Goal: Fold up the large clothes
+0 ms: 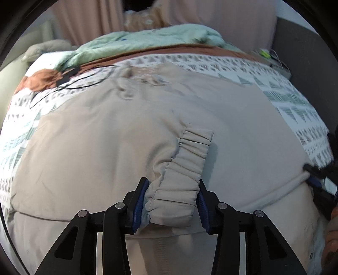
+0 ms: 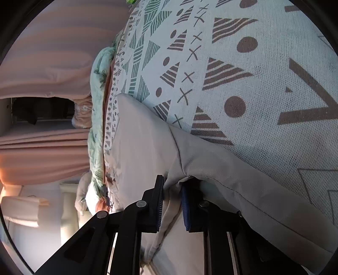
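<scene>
We see the beige jacket (image 1: 105, 131) spread across the patterned bedsheet (image 1: 291, 99). Our left gripper (image 1: 171, 201) clamps its elastic cuff (image 1: 186, 160); our right gripper (image 2: 171, 203) pinches its edge. Beyond the jacket lie a green quilt (image 1: 147, 40), then pink curtains (image 1: 88, 17).

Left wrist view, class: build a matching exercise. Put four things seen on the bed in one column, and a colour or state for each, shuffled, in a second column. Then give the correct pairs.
Column one:
1. elastic cuff
2. crumpled quilt
3. black cable
4. patterned bedsheet

Column two:
A. mint green, bunched at the far end of the bed
B. beige, between the fingers of the left gripper
C. white with grey and green triangles
D. thin, looped on the sheet near a rust-orange cloth

Pairs: 1-B, 2-A, 3-D, 4-C
</scene>
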{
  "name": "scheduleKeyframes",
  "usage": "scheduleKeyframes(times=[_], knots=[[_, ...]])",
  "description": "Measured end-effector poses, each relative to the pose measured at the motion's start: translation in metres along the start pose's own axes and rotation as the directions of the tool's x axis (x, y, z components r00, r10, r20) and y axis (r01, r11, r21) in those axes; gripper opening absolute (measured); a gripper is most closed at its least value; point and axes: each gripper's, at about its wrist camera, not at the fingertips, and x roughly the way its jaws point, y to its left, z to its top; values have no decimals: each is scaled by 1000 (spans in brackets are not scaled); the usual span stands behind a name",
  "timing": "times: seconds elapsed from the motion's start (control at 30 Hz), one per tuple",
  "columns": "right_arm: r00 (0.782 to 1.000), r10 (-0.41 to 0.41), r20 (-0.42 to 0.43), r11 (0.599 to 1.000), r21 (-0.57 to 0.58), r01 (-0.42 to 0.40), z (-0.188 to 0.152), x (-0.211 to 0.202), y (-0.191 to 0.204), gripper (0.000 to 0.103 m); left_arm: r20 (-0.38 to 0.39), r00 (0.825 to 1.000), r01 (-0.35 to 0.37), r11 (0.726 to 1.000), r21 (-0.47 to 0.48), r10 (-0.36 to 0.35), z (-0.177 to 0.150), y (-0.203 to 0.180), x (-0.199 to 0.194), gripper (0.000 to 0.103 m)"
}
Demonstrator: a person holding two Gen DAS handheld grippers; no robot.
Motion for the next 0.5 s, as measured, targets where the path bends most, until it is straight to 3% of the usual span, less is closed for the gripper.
scheduleKeyframes(times=[0.17,0.33,0.5], knots=[[1000,-26,10,999,-25,26,-2,-2,4,17,15,1000,7,984,-180,-4,-2,69,-14,46],[999,-48,16,998,-33,48,-6,-3,8,18,-13,1000,-13,935,-353,9,-13,125,-20,46],[998,-61,10,997,-51,61,-8,0,11,19,-7,1000,12,896,-445,-17,-23,162,-28,48]])
